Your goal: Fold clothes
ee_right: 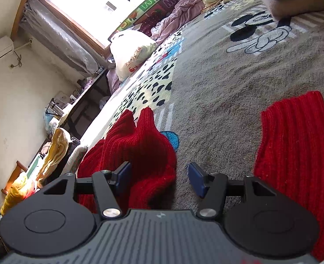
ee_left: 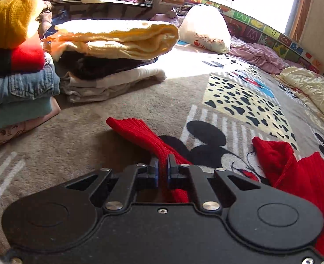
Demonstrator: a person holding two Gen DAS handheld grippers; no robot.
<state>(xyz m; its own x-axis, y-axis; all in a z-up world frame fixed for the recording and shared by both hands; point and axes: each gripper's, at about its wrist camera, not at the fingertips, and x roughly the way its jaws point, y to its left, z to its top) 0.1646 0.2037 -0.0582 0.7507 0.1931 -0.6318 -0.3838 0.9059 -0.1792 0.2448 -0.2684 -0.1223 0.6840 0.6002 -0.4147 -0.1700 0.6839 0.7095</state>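
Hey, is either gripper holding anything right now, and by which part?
The left gripper pinches the red knit sweater along a ribbed sleeve-like strip. The right gripper is open, holding nothing.

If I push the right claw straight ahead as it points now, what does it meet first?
Probably bare grey rug: the open right claw aims between the bunched red sweater and its flat red part. Depth is unclear; the bunched fold lies close beside that line.

Bare rug (ee_left: 78,140) ahead, room to pass; clothes piles (ee_left: 18,70) block the left, maybe bedding (ee_left: 261,52) far right.
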